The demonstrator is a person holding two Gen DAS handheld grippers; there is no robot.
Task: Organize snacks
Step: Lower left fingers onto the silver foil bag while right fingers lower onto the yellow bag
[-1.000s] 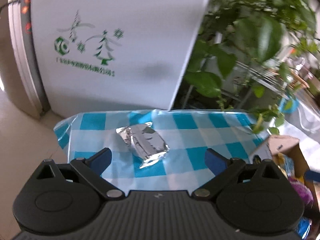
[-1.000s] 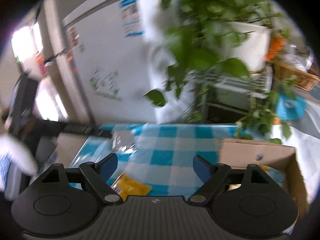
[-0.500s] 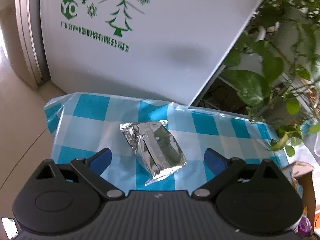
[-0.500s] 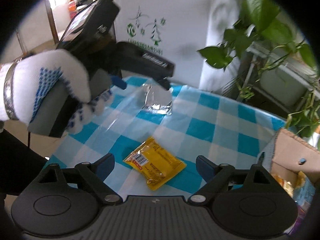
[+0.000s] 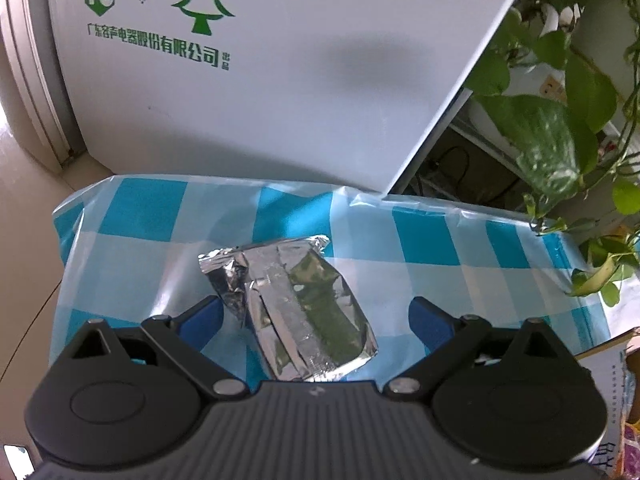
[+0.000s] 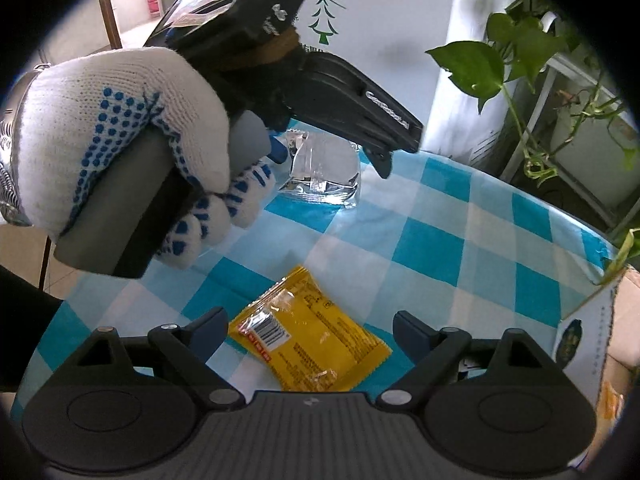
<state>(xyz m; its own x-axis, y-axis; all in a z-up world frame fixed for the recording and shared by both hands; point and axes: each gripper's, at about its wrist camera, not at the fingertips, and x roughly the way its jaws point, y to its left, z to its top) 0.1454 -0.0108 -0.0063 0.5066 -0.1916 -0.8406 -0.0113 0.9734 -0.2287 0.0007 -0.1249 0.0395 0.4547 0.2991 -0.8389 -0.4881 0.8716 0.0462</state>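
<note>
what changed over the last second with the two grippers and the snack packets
Both grippers came down toward the blue checked tablecloth. The left gripper now straddles the crinkled silver foil packet, jaws open. The right gripper, jaws opening, frames the flat yellow snack packet. Neither packet moved or was gripped.

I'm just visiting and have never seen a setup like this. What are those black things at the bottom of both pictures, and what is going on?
No robot here: a person holds a hand-held gripper in each hand, each with a camera looking along its two blue-tipped fingers. The left gripper looks down at a silver foil packet on the blue checked tablecloth. The right gripper is opening over a yellow snack packet; its view also shows the gloved left hand holding the other gripper over the foil packet. Neither packet is gripped yet; both lie between open fingers. A cardboard box stands at the right edge.
</note>
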